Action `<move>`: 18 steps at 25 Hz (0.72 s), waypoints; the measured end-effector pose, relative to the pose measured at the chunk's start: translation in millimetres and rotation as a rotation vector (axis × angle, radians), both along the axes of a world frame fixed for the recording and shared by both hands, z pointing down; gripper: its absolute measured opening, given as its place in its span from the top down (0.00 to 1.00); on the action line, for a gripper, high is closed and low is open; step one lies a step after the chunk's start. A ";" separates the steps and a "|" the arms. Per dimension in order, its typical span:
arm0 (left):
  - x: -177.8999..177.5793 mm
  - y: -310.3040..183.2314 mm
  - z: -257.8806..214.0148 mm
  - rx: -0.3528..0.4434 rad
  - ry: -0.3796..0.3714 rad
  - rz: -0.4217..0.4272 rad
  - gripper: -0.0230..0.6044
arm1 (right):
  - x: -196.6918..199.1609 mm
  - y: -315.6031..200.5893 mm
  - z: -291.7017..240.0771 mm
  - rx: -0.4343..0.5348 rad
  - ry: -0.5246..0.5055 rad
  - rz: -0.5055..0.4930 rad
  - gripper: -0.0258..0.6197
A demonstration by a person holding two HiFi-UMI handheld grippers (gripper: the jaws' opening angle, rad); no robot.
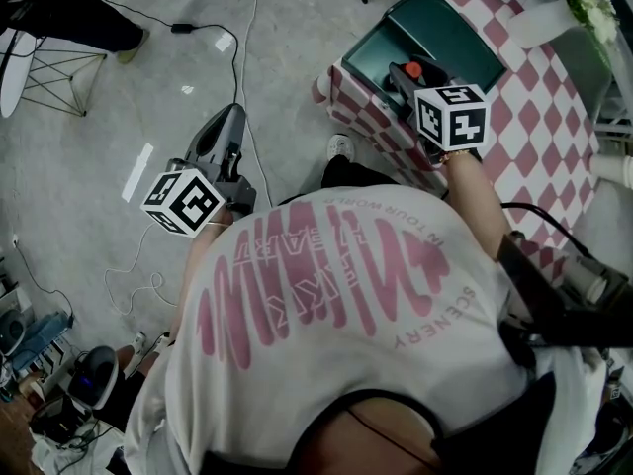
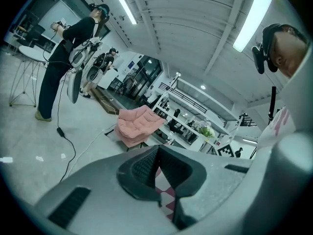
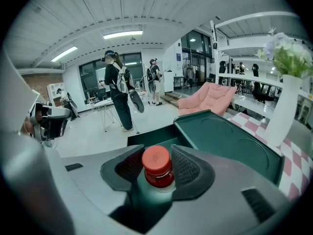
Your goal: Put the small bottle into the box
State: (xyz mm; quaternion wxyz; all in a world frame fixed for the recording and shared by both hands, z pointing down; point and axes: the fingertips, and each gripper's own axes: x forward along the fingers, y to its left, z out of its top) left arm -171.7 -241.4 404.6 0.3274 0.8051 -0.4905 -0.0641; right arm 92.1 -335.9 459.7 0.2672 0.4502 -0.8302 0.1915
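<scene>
the right hand-held gripper (image 3: 157, 151) is grasping a small clear plastic bottle with a red screw cap (image 3: 157, 166). its two dark ribbed pads are sitting against either side of the cap and neck, and the pale body is hanging down below the jaws. directly ahead of and beneath this hand-held gripper, the dark green rectangular plastic box (image 1: 465, 43) is lying open on the desk covered in pink-and-white checked cloth (image 1: 539, 97). the box's deeper well is lying under the bottle, and its flat panel with round recesses is spreading off to the hand-held gripper's right. whether the bottle's base is already touching the bottom of the well is hidden by the jaws.

the left hand-held gripper (image 2: 157, 150) is clenched on nothing, pads meeting at the tips, and is hanging out over the floor, well apart from the desk.

judging from its look, the bottle is going to be light and fairly stiff, with smooth walls that could slide between the pads. the ridged cap and the neck just under it are giving the surest hold, since the cap's lip is acting as a stop. a grip this high is leaving the body free to swing, so the bottle is probably wanting a slow, upright lowering into the well before letting go.
</scene>
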 end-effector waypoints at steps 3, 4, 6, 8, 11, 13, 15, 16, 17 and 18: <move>-0.7 0.5 -1.6 0.005 0.001 0.001 0.95 | 0.7 -0.1 -2.9 0.010 0.003 0.006 0.69; -1.1 1.0 -2.1 0.006 0.001 0.001 0.95 | 1.1 -0.1 -4.1 0.012 0.005 0.009 0.67; -1.8 1.0 -3.8 0.013 0.001 0.001 0.95 | 2.3 -1.4 -7.2 0.017 0.009 0.016 0.67; -2.6 0.8 -6.0 0.023 0.002 0.000 0.95 | 3.4 -3.4 -11.7 0.026 0.009 0.024 0.66; -3.8 3.8 -8.8 0.034 0.004 0.000 0.95 | 2.9 -1.4 -18.8 0.041 0.002 0.032 0.66; -4.7 4.1 -12.7 0.045 0.008 -0.004 0.95 | 2.9 0.5 -24.6 0.053 -0.003 0.040 0.67; -5.9 1.8 -20.3 0.066 0.013 -0.009 0.95 | 5.4 1.6 -30.7 0.068 -0.006 0.061 0.75; -6.4 0.3 -25.1 0.079 0.013 -0.009 0.95 | 7.6 2.1 -33.8 0.075 -0.006 0.074 0.78; -6.5 -1.2 -30.1 0.093 0.012 -0.008 0.95 | 10.1 2.9 -36.5 0.081 -0.006 0.086 0.82; -6.5 -2.2 -34.8 0.106 0.011 -0.007 0.95 | 12.6 4.3 -38.7 0.084 -0.008 0.096 0.86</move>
